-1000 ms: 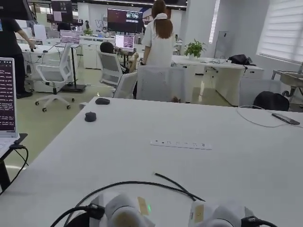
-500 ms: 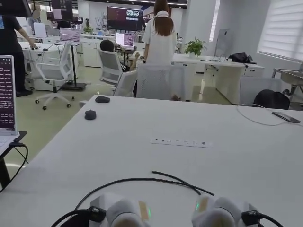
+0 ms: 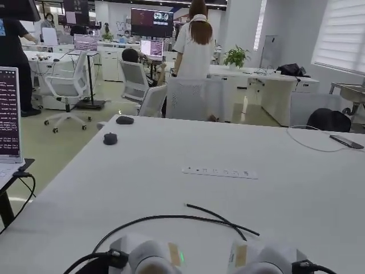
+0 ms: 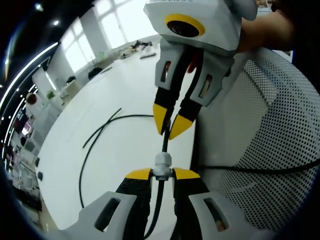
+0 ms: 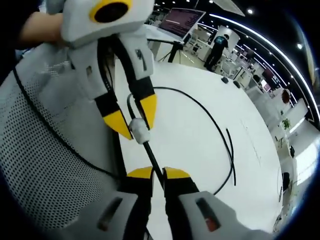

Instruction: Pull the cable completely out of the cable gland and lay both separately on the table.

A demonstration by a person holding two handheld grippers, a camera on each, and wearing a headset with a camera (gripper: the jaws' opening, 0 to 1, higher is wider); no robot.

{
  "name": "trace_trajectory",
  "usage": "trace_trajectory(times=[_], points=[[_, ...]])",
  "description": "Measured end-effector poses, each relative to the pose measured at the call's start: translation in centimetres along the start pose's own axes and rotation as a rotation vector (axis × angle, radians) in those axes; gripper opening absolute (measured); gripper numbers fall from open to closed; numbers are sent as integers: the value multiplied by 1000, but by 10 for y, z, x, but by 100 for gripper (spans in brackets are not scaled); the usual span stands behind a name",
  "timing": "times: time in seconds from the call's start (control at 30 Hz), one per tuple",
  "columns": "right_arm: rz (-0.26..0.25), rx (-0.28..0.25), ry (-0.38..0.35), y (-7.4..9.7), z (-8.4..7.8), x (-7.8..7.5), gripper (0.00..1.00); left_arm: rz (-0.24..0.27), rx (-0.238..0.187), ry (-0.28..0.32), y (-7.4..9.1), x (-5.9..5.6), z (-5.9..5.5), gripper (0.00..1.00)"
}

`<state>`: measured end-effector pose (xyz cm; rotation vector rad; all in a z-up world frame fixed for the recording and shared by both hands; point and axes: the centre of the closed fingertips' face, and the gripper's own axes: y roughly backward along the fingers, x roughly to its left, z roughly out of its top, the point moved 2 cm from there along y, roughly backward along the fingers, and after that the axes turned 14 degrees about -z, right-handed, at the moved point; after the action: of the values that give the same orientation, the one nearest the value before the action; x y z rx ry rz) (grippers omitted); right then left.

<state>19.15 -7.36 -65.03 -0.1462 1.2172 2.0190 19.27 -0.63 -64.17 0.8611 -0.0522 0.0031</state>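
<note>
Two grippers: left gripper (image 4: pixel 161 174), right gripper (image 5: pixel 153 173). One black cable (image 3: pixel 171 218). One white gland (image 4: pixel 162 165). One table (image 3: pixel 296 211). On it, one power strip (image 3: pixel 219 172); two mice, near mouse (image 3: pixel 110 138) and far mouse (image 3: pixel 124 120); one phone (image 3: pixel 346 142). One laptop (image 3: pixel 8 114). One potted plant (image 3: pixel 235 57).

Black cable (image 4: pixel 164 145) — looped, threaded through white cable gland (image 4: pixel 162 165)

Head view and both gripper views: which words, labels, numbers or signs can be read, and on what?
None can be read.
Laptop screen: rows of text, too small to read.
Big wall screen: blurred.
Desk monitor: blurred.
Power strip: marks too small to read.
</note>
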Motion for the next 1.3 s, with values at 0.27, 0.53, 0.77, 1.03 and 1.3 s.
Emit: trace_trajectory(times=[0.27, 0.53, 0.77, 1.03, 1.3], points=[[-84, 154, -43, -2, -30, -20, 7, 37, -2, 21, 4, 6, -1, 16], [34, -63, 9, 1, 14, 8, 21, 5, -12, -37, 0, -2, 7, 16], [49, -88, 51, 3, 18, 12, 8, -15, -32, -67, -2, -7, 12, 16], [-20, 8, 14, 0, -1, -3, 7, 20, -9, -28, 2, 2, 4, 16], [-53, 98, 3, -3, -18, -10, 16, 20, 6, -35, 0, 1, 3, 16]])
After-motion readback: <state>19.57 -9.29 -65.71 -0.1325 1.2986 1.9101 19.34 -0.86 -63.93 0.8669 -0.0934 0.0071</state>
